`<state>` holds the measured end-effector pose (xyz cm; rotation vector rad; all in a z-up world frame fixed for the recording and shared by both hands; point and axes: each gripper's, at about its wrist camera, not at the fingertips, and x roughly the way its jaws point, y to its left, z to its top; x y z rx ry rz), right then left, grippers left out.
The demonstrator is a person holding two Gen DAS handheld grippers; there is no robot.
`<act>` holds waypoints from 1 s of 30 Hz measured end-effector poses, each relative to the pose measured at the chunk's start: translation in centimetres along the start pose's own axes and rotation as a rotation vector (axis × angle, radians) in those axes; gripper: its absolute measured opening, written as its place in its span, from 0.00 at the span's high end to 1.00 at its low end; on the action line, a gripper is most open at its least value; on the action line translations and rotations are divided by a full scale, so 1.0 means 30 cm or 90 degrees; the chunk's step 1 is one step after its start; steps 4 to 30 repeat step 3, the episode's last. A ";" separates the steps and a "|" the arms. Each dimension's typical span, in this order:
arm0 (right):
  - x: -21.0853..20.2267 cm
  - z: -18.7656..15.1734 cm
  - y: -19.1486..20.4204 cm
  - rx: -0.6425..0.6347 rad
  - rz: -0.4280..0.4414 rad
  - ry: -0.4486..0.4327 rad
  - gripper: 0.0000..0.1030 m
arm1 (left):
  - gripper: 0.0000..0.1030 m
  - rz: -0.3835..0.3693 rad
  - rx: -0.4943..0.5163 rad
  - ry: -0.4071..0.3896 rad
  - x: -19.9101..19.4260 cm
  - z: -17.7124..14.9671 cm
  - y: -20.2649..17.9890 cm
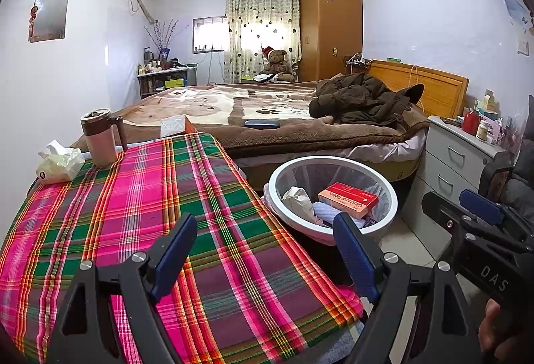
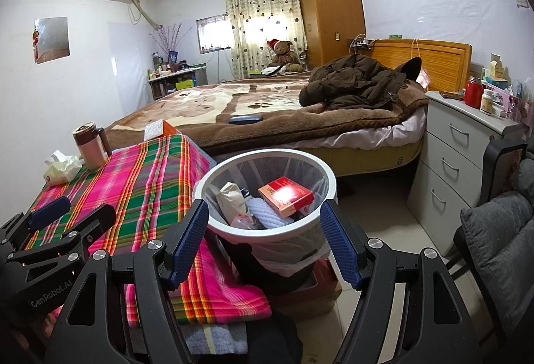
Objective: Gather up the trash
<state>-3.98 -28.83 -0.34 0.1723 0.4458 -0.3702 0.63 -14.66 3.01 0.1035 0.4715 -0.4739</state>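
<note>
- The left hand-held gripper [image 1: 265,259] hangs over the near part of the counter [image 1: 110,230] with its jaws spread and nothing between them.
- The right hand-held gripper [image 2: 263,242] points at the bin [image 2: 213,177], jaws likewise spread and holding nothing.
- The bin stands on the floor just off the counter's right edge, beside the bed [image 2: 267,123]. Inside lie a red box [image 2: 286,195], a crumpled paper bag [image 2: 230,197] and something pale and ribbed.
- On the counter's far left corner sit a tissue pack [image 1: 58,163] and a mug [image 1: 98,138], close together. I see no loose scraps on the checked cloth.
- My guess is the collecting is nearly or fully done, unless the tissue pack counts as trash.
- If it does, the left side is better placed. Come in low along the cloth, pinch the pack across its narrow side, and keep well clear of the mug so it does not tip.
- Carry it over the rim before letting go, not short of it.
</note>
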 end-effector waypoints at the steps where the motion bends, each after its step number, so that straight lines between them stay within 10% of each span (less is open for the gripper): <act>1: -0.002 0.000 0.001 0.000 0.000 0.000 0.31 | 0.18 0.001 0.002 -0.001 -0.001 0.000 -0.002; 30: 0.000 0.001 -0.001 0.000 0.000 -0.001 0.31 | 0.18 -0.003 0.001 0.000 -0.001 0.000 -0.002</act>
